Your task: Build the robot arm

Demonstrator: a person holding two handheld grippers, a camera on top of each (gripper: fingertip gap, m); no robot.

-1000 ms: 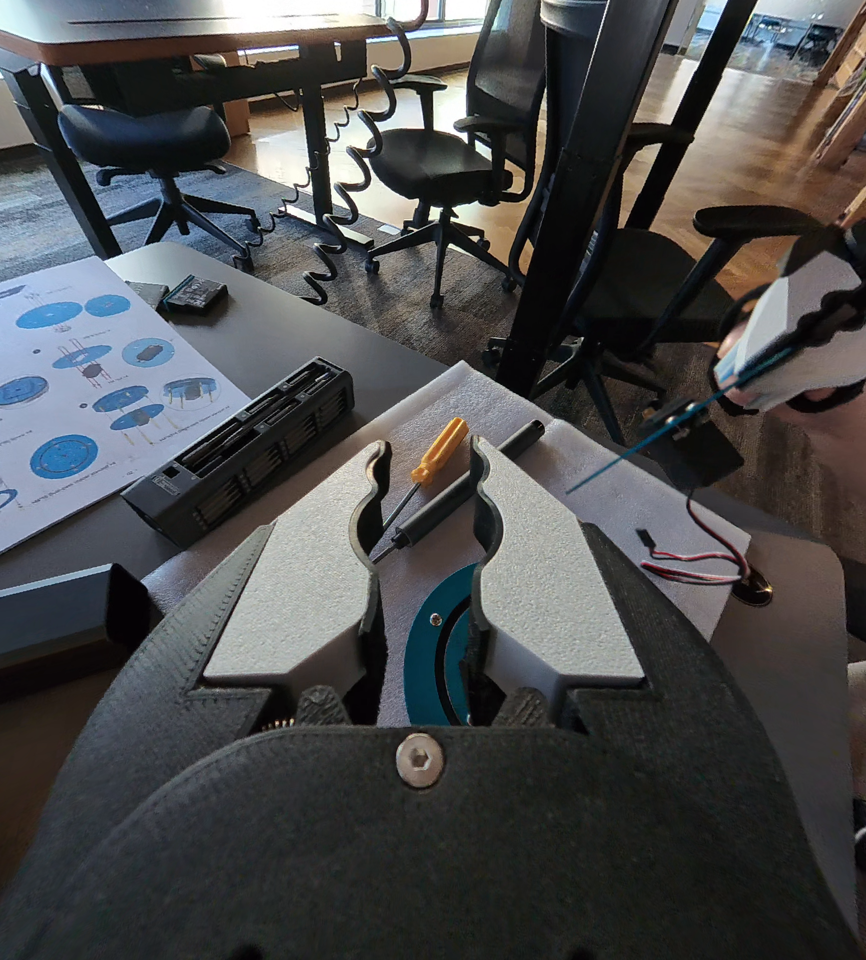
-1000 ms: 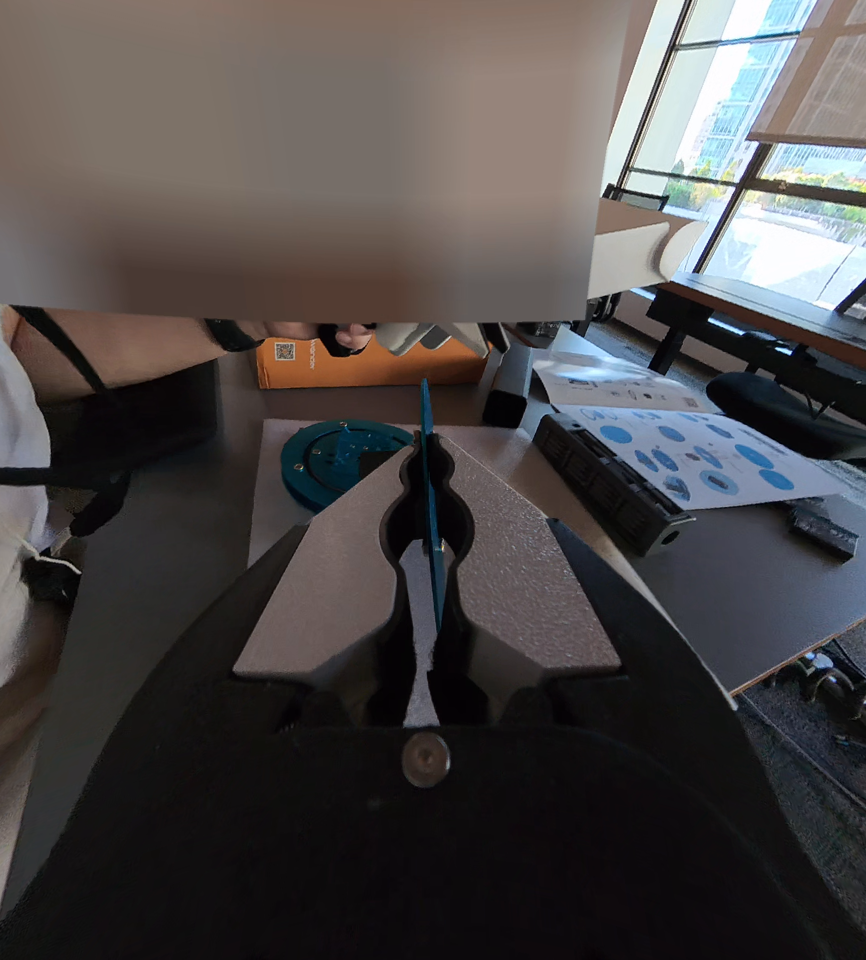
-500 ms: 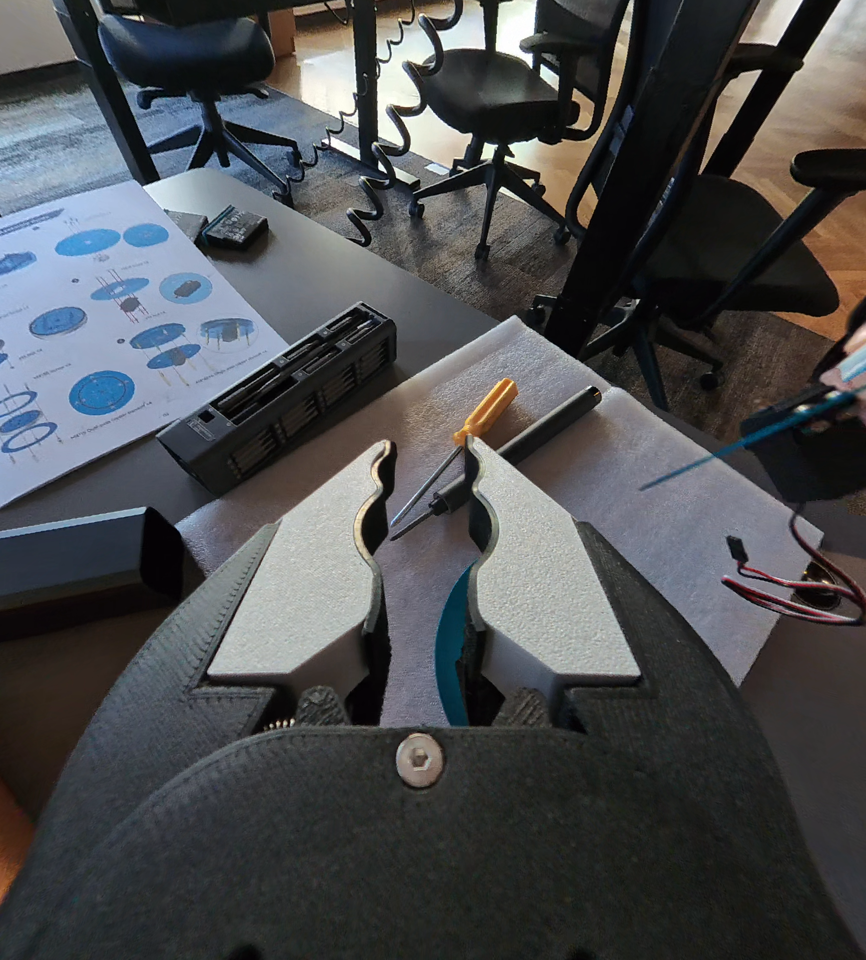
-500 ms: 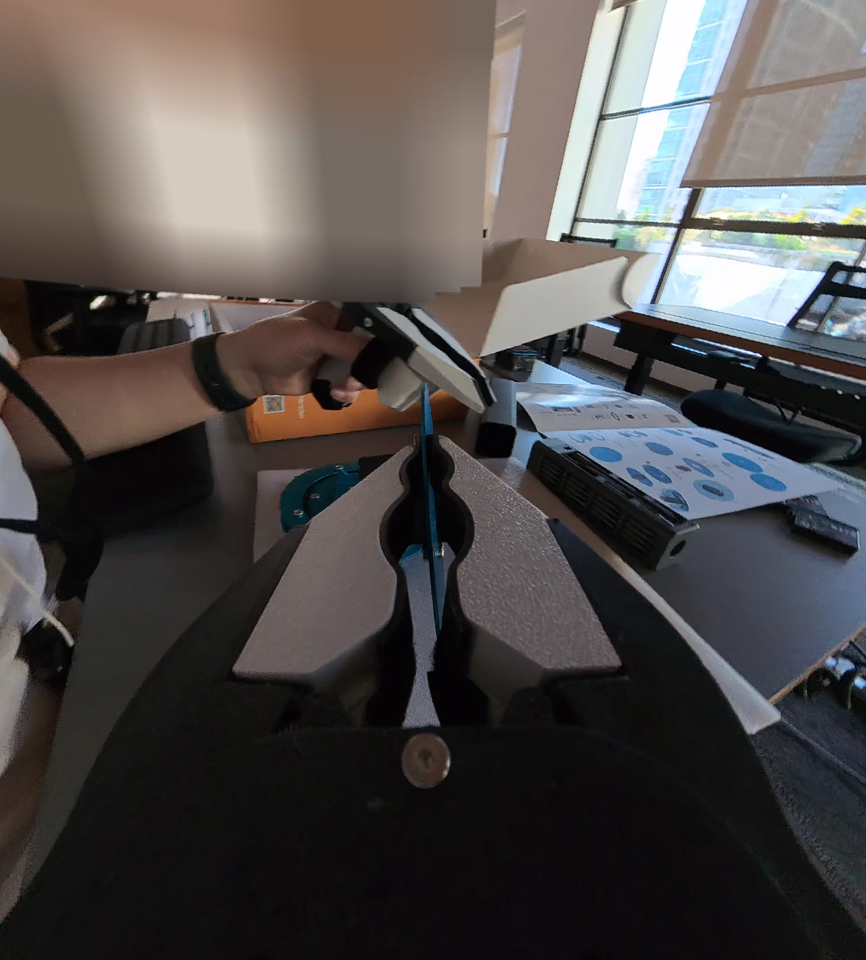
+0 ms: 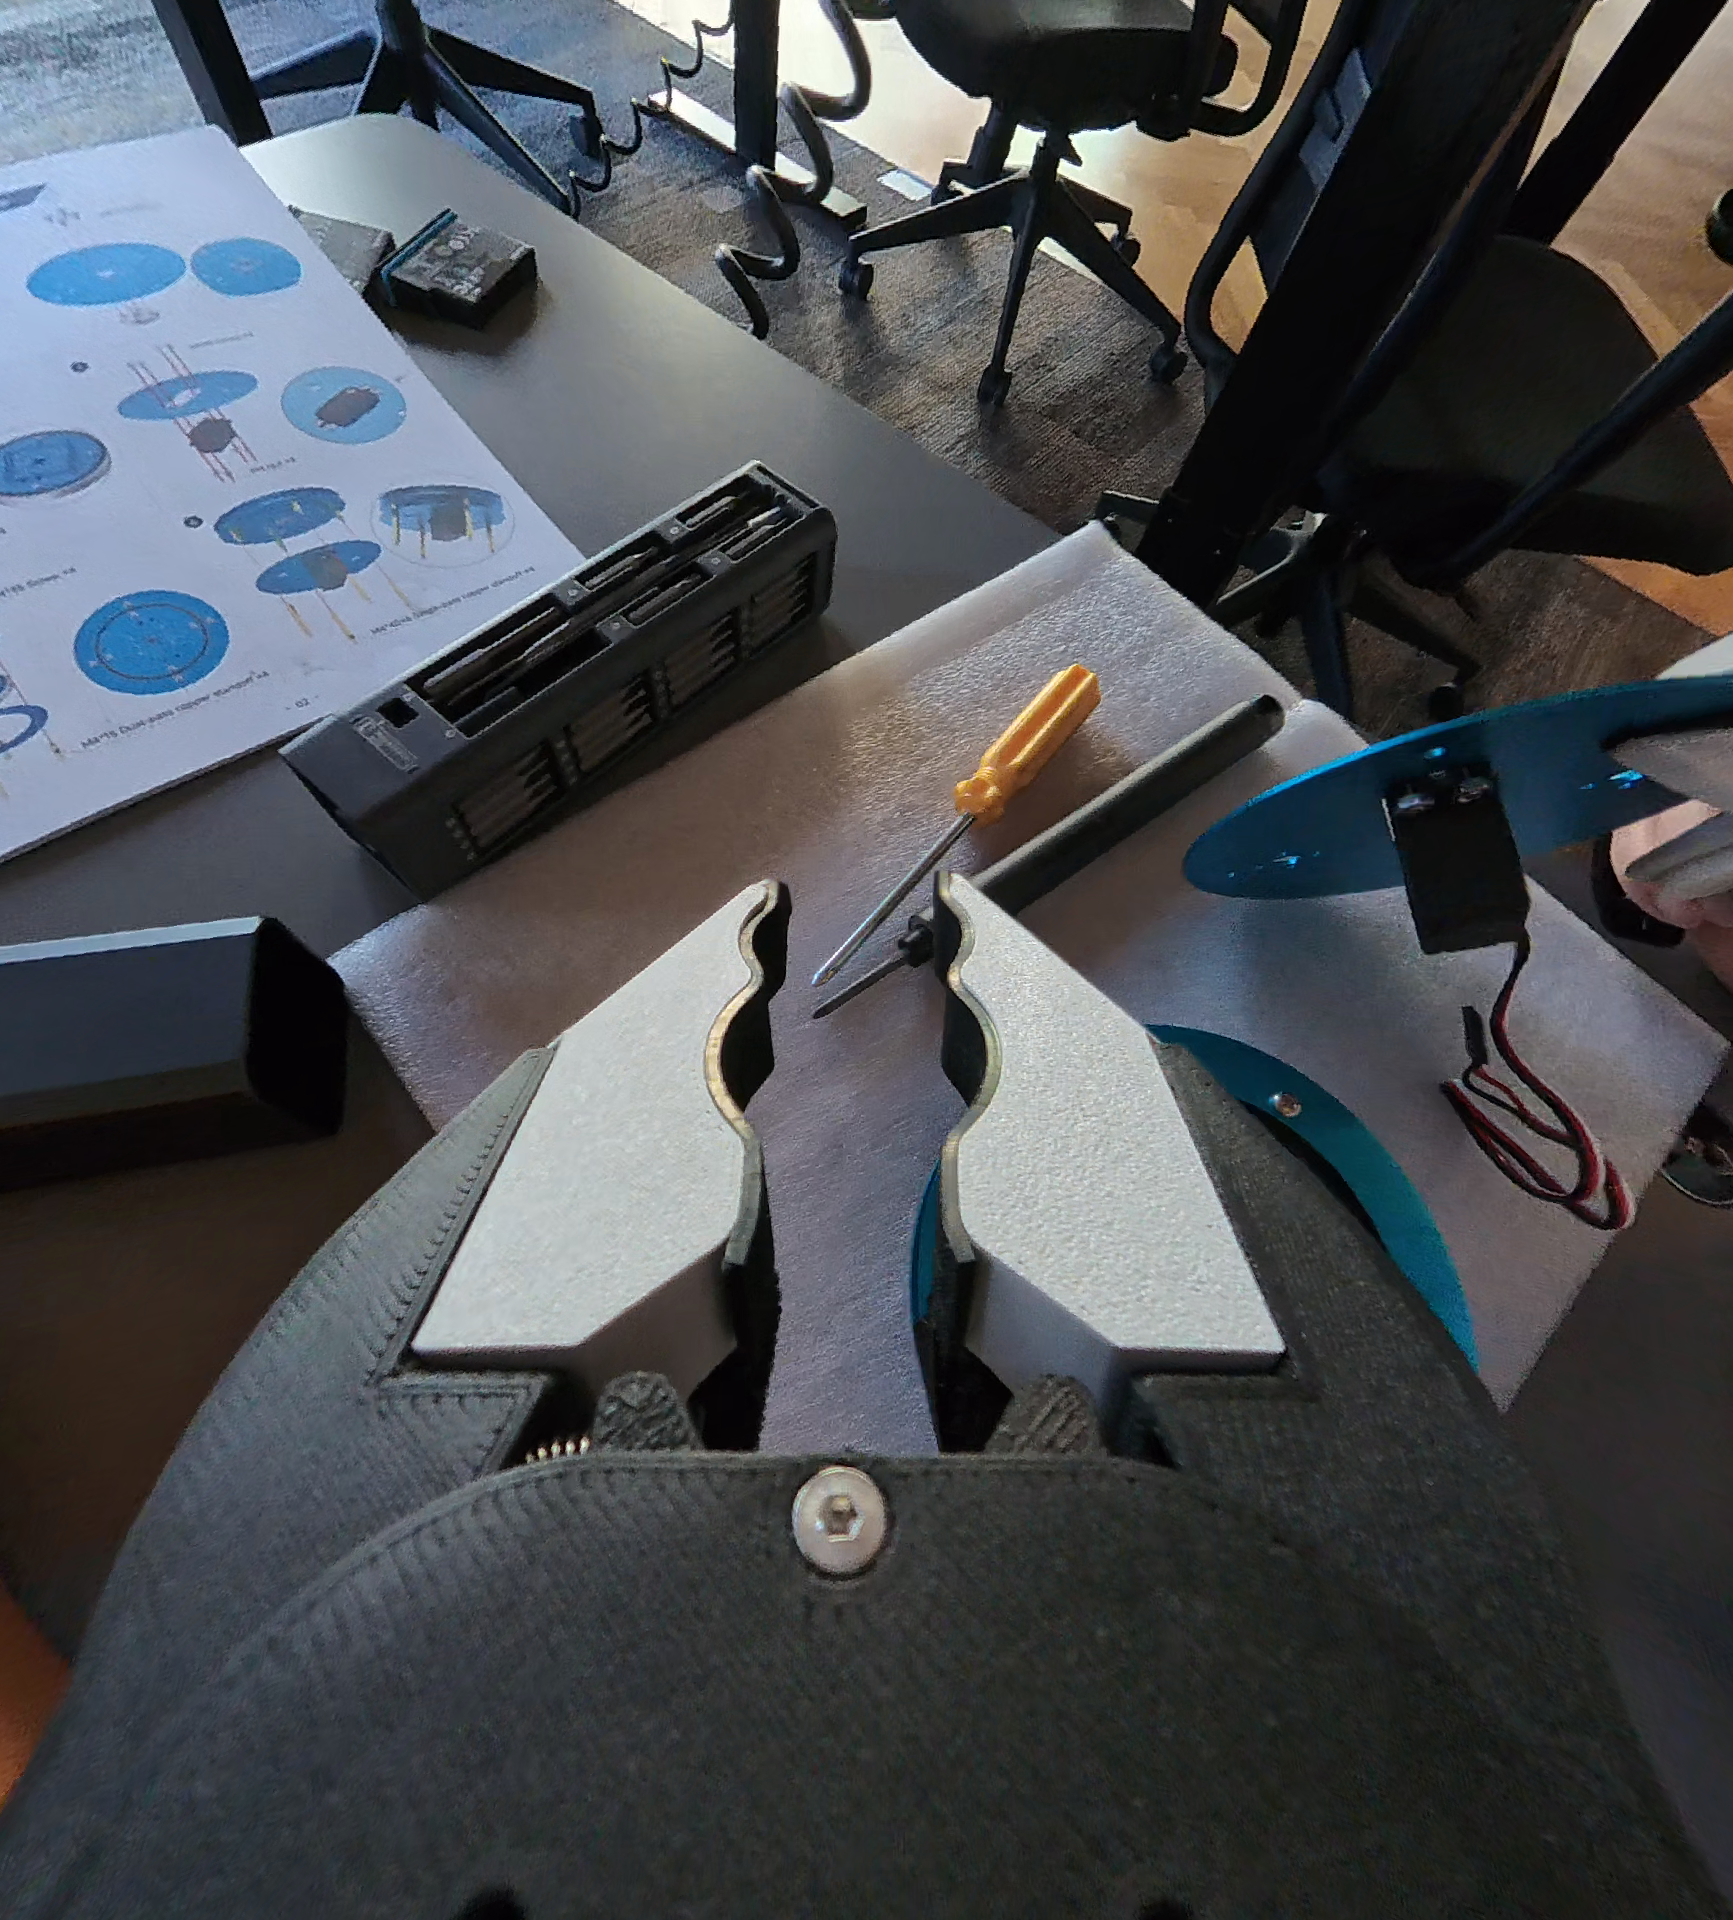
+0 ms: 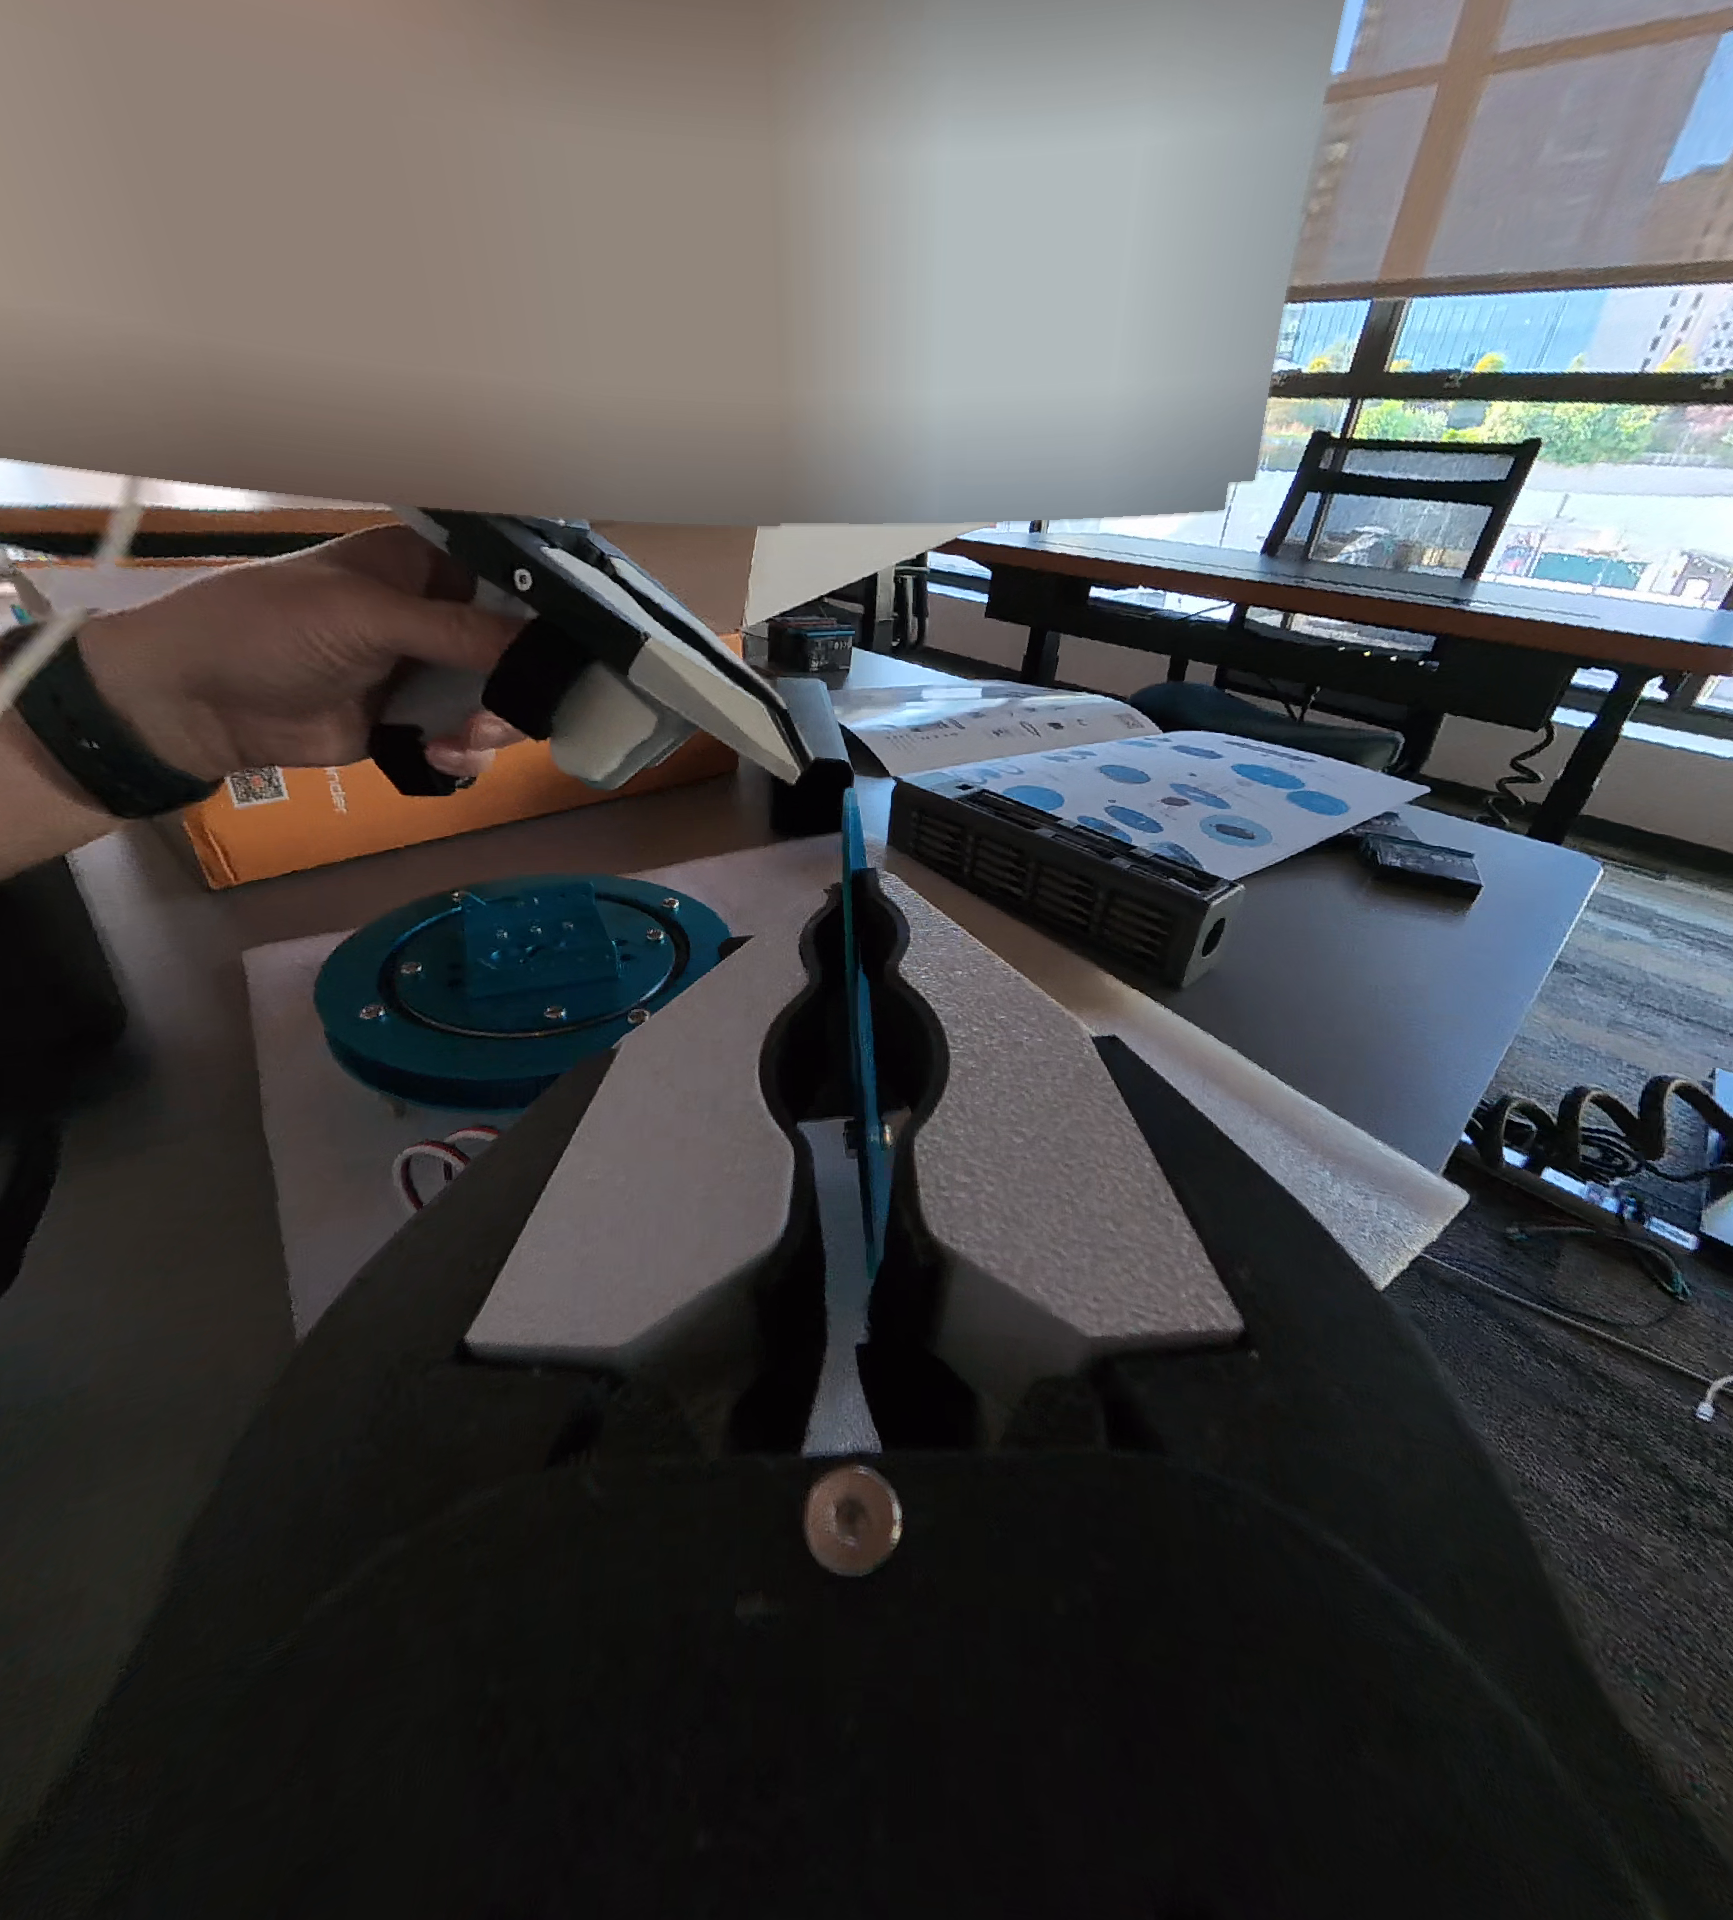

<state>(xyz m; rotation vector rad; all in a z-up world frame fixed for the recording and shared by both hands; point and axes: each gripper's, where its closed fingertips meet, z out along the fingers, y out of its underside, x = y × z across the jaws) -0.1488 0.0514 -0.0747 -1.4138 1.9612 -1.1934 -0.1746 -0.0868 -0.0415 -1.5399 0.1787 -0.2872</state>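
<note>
A grey foam mat (image 5: 945,727) fills the centre of the left wrist view, lying on a dark table (image 5: 633,384) with a printed assembly sheet (image 5: 114,416) at upper left. Below that sheet sits a black screwdriver bit case (image 5: 571,675). The left gripper (image 5: 862,935) hangs empty with a narrow gap between its jaws, above the mat, nearest the tips of a yellow-handled screwdriver (image 5: 987,790) and a black driver handle (image 5: 1111,810). A blue round base (image 6: 519,977) lies at centre left of the right wrist view. The right gripper (image 6: 862,894) is clamped on the rim of a thin blue disc (image 5: 1413,810) carrying a small black servo (image 5: 1459,873) with dangling wires (image 5: 1527,1132). The disc looks stiff, light and slippery; the edge grip avoids the servo.
</note>
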